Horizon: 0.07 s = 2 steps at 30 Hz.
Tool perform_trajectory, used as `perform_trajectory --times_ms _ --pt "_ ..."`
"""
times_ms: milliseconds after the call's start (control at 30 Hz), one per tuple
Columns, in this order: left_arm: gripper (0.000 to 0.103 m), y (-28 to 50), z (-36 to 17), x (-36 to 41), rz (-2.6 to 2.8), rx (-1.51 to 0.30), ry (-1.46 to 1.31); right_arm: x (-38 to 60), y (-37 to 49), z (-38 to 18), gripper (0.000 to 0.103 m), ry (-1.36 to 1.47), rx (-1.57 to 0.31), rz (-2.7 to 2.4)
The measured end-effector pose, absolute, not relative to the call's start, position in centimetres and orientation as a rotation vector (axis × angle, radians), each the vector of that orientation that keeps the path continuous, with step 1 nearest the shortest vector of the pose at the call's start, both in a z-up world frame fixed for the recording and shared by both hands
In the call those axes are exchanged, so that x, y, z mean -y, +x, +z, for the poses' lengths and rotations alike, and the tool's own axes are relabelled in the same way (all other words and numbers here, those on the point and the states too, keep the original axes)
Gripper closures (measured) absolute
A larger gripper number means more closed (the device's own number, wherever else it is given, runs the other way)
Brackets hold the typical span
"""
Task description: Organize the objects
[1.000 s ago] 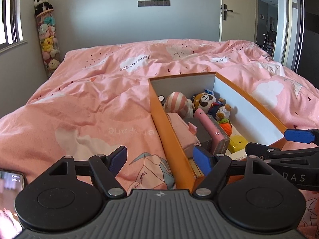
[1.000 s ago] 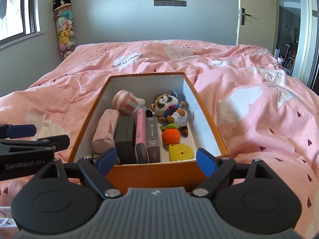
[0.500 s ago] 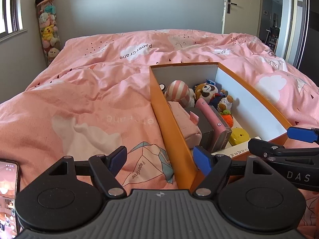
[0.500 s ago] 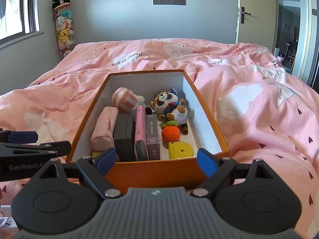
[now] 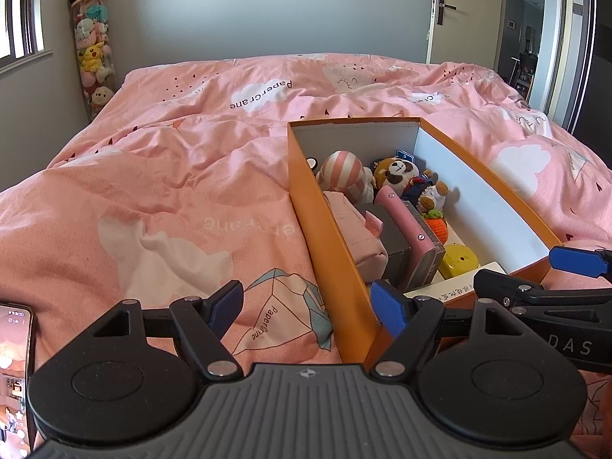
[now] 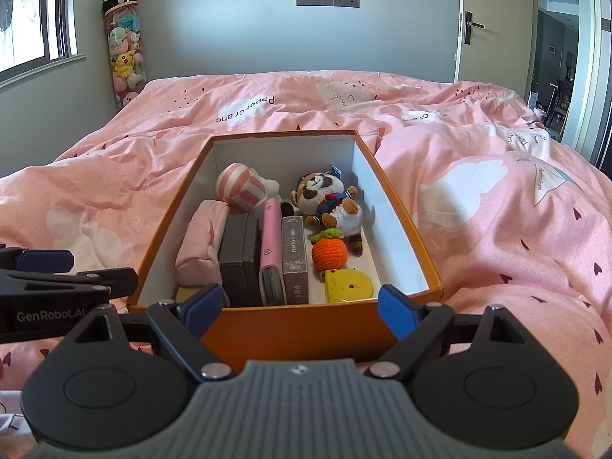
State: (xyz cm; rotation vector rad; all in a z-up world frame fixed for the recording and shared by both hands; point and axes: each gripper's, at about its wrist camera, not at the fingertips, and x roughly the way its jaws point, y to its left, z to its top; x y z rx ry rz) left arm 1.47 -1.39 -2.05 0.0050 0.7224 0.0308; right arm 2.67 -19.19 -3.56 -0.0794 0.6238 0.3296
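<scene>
An orange box (image 6: 294, 338) of toys and cases sits on the pink bed (image 6: 497, 229), straight ahead of the right gripper (image 6: 302, 306), whose jaws are spread and empty. The left gripper (image 5: 310, 306), likewise spread and empty, straddles the box's near left corner.

Bed (image 6: 497, 229) covered by rumpled pink duvet (image 5: 172, 199) with white cloud prints, small hearts and "Papercrane" lettering. Open orange box (image 6: 397, 206), white inside, sits directly on the duvet, right of the middle in the left view. Phone (image 5: 15, 375) with lit screen lies at the near left edge.
</scene>
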Motion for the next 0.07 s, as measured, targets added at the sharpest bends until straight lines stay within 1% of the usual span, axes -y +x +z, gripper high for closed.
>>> perform_trajectory --times_ms 67 --pt "0.014 1.47 -2.05 1.37 0.03 -0.723 0.005 19.19 2.65 -3.61 0.014 -0.08 -0.625 0.33"
